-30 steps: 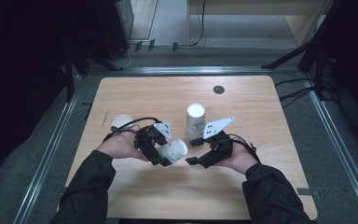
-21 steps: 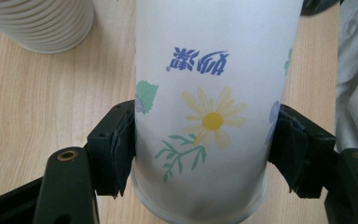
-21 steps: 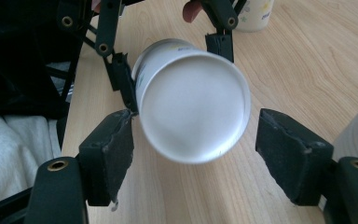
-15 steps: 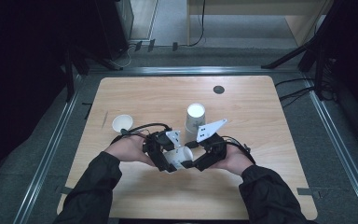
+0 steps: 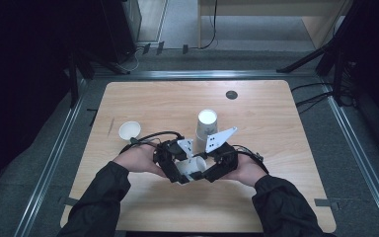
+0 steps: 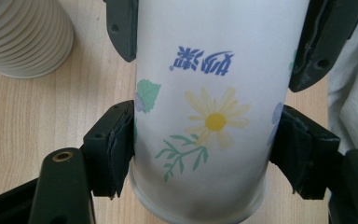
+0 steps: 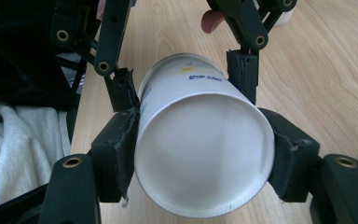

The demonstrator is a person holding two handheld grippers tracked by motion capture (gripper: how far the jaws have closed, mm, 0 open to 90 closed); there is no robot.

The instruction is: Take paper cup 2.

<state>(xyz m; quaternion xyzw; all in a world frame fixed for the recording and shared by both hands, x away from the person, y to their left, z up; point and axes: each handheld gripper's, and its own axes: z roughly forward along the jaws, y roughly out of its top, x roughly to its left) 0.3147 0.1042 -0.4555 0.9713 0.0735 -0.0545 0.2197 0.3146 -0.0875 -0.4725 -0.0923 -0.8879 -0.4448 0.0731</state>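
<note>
Near the front edge of the light wooden table [image 5: 276, 123], between the person's 2 hands, a white paper cup printed with a yellow daisy and blue lettering [image 5: 193, 167] lies on its side, held off the wood. The left gripper [image 5: 180, 173] has it by one end and the right gripper [image 5: 208, 170] by the other. In the left gripper view the cup [image 6: 214, 107] sits between the black pads, which lie against both its sides; those jaws have just been opening a little, and whether they press firmly is hard to judge. In the right gripper view the cup's recessed white bottom [image 7: 205, 158] faces the camera, and the pads of that gripper clamp its 2 sides after its jaws have just been closing on it. The left gripper's jaws show beyond, flanking the cup farther along. Farther across the table, just behind the grippers, a stack of upturned white paper cups [image 5: 206, 124] stands upright; its ribbed side [image 6: 23, 37] appears at the top left of the left gripper view. To the left, well apart, a single white cup [image 5: 129, 131] stands open end up.
</note>
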